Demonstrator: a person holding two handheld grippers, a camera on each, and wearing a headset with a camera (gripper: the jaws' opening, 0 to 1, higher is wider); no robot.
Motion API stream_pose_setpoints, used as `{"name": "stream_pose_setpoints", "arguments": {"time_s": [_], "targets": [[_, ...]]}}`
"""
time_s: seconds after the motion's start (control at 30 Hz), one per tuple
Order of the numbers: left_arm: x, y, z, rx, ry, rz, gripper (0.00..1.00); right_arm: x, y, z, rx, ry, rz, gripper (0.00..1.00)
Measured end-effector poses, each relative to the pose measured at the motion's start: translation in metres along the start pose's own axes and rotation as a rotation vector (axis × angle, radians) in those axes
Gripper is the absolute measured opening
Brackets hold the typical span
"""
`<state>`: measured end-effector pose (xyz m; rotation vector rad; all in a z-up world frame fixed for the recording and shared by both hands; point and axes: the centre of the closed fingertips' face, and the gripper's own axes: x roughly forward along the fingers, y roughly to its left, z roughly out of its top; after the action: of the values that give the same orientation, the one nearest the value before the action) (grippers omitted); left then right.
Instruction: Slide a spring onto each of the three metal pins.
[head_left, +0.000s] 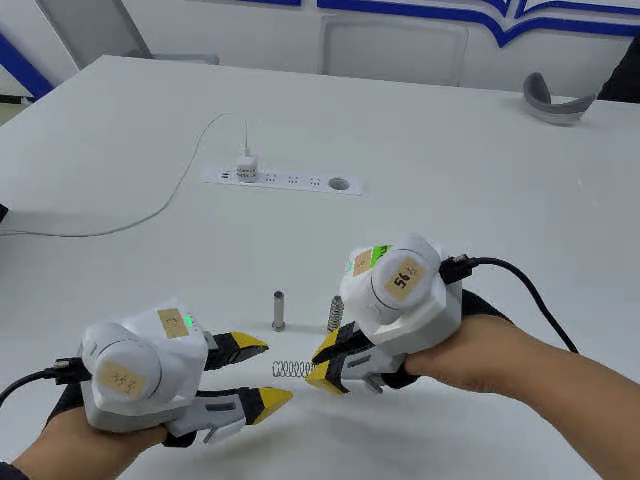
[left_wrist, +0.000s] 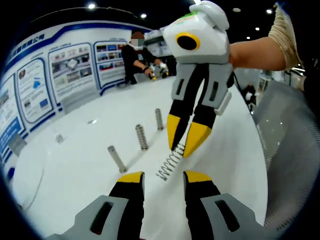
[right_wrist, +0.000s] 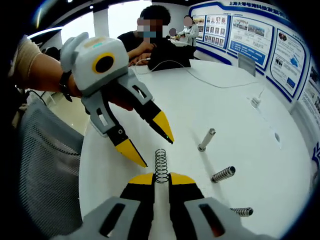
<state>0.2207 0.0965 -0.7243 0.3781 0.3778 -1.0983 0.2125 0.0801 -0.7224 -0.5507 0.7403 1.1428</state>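
Fetching for the last pin, we had the right tool clamped on one end of the loose silver coil spring lying on the white worktop near the bare grey metal pin, with the left tool open near that pin too, and judged that lifting, uprighting and threading came next.

Bright wire spring, dull metal pin, smooth white tabletop

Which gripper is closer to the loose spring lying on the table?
Right. The right gripper pinches one end of the spring; the left gripper hangs open just off its other end.
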Motion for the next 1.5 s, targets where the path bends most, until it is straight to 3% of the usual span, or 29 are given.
{"name": "stream_pose_setpoints", "arguments": {"time_s": [0.37,0.53,1.0,1.23,1.5], "targets": [[0.002,-0.005,-0.001,0.081,0.010,-0.021,0.17,-0.005,0.007,0.007,-0.009,0.016,0.030,0.12],[0.002,-0.005,0.001,0.085,0.008,-0.023,0.13,-0.009,0.009,0.013,-0.017,0.002,0.027,0.11],[0.000,-0.006,0.005,0.007,-0.011,-0.020,0.12,-0.016,0.008,0.039,-0.016,-0.104,-0.004,0.11],[0.001,-0.010,0.010,-0.059,-0.034,-0.041,0.11,-0.018,0.008,0.051,-0.007,-0.166,-0.018,0.11],[0.000,-0.009,0.013,-0.129,-0.053,-0.048,0.10,-0.018,0.009,0.058,-0.012,-0.195,-0.025,0.12]]}}
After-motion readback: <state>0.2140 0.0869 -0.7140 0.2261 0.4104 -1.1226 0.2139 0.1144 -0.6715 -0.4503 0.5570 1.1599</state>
